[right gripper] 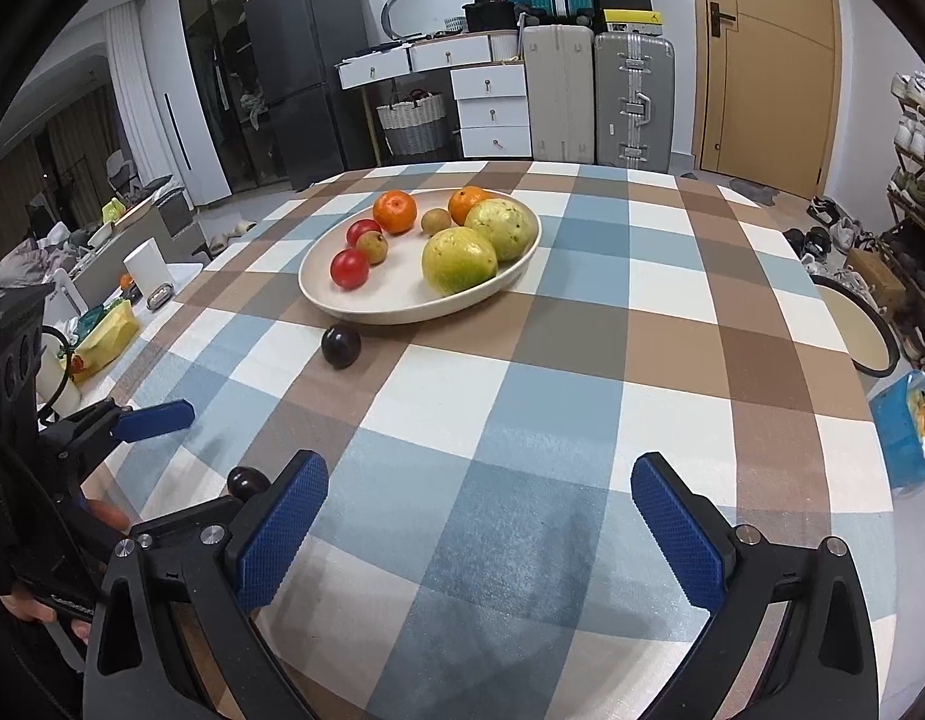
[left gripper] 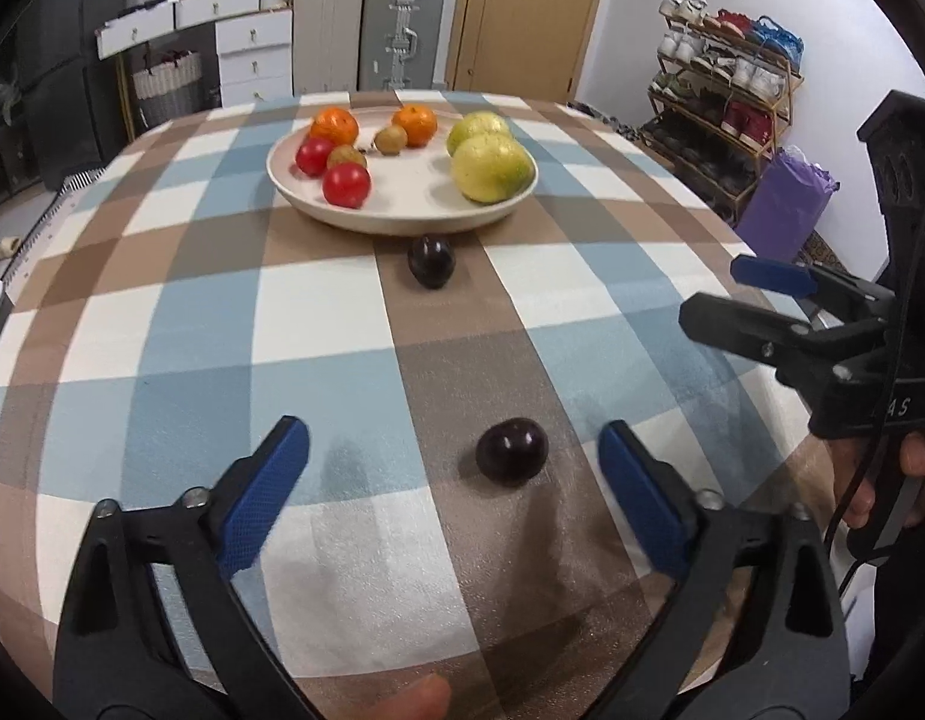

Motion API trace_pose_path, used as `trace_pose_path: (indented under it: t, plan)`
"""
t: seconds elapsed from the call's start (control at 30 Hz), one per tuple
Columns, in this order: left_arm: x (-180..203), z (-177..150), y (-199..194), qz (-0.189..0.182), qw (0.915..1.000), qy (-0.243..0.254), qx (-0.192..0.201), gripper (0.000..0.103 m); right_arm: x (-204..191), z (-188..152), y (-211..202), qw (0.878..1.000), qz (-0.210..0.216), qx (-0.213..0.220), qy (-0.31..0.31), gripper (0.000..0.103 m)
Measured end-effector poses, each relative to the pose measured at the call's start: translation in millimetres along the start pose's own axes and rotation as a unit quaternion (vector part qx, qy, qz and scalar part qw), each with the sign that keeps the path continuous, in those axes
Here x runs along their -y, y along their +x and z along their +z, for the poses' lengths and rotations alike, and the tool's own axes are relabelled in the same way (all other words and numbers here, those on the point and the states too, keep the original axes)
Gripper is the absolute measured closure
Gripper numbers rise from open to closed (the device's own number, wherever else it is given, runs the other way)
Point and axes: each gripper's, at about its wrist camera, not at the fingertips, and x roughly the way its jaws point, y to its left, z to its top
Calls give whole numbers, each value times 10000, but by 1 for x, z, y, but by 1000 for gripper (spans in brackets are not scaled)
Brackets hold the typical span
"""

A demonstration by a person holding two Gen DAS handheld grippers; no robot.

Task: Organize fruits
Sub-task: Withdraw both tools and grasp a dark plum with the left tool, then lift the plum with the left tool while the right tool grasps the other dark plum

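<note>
A dark plum [left gripper: 512,451] lies on the checked tablecloth between the fingers of my left gripper [left gripper: 456,450], nearer the right-hand finger and touching neither pad; the jaws stand open. From the right wrist view the same plum [right gripper: 248,483] peeks out beside a blue pad [right gripper: 156,419] of the left gripper. A second dark plum [left gripper: 431,261] [right gripper: 341,346] rests against the front rim of the cream plate [left gripper: 396,221] [right gripper: 402,313]. My right gripper [right gripper: 480,474] [left gripper: 714,294] hovers open over bare cloth, holding nothing.
The plate holds two oranges [right gripper: 395,211], two red fruits [right gripper: 350,268], two small brown fruits and two large yellow-green fruits [right gripper: 459,260]. The round table [right gripper: 582,360] drops off at left and right. Suitcases, drawers and a shoe rack stand beyond.
</note>
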Motion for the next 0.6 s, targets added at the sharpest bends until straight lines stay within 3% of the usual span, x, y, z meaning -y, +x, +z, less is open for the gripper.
trace_pose_path:
  t: [0.07,0.27,0.4,0.5,0.6]
  plan:
    - [0,0,6,-48,9999,14,-154,26,0,0,1,10000,-17,-29,9,0]
    - [8,-2,8,-147,9995,222,-185,36,-3,-1,5,9999,-20,-122,-18,0]
    - [14,-3,8,-221,9989,372,-192,54,-5,-2,6,9999,-13,-141,-60,0]
    - [18,-4,7,-329,9981,483,-202,73,-5,-2,7,9998,-14,-165,-73,0]
    - [21,-4,3,-349,9977,562,-125,77,-4,-2,7,9998,-19,-170,-39,0]
